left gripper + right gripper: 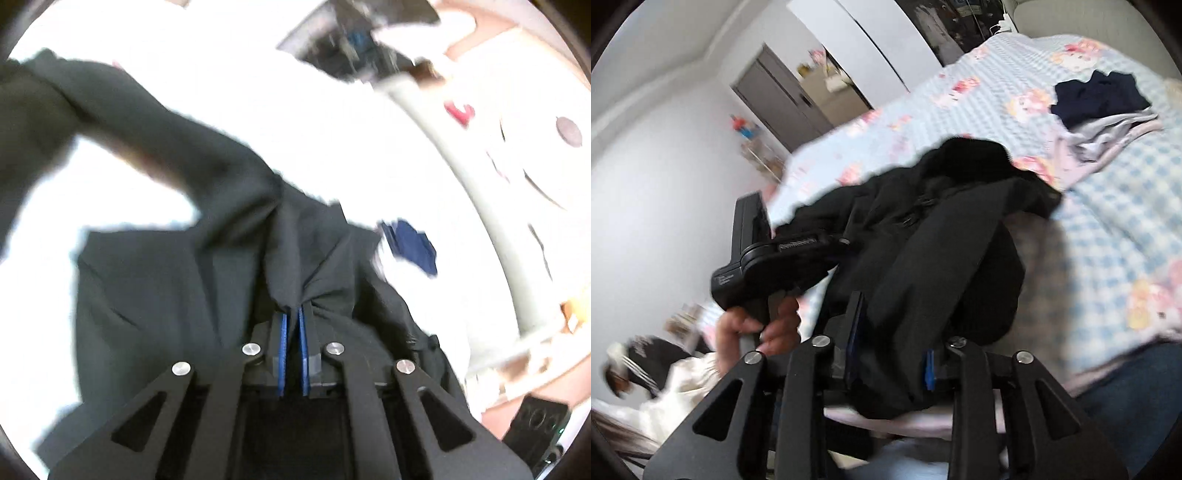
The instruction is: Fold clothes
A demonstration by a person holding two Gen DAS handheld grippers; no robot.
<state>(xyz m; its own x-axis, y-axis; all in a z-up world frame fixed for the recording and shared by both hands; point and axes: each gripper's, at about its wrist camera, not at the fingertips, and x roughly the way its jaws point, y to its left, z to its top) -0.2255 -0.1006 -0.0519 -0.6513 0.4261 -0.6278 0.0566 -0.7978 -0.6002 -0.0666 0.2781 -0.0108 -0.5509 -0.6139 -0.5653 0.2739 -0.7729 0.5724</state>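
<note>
A black garment [177,258] hangs bunched in the left wrist view. My left gripper [292,308] is shut on a fold of it, its blue pads pinching the cloth. In the right wrist view the same black garment [942,240] drapes over and between the fingers of my right gripper [892,325], which is shut on it; its fingertips are hidden by the cloth. The left gripper's body [768,258] and the hand holding it show to the left, above the bed.
A bed with a blue checked, cartoon-print cover [1108,221] lies under and beyond the garment. A navy garment [1100,96] lies on a grey-and-pink one [1108,140] at the bed's far side. A doorway [790,96] and white wall are at left.
</note>
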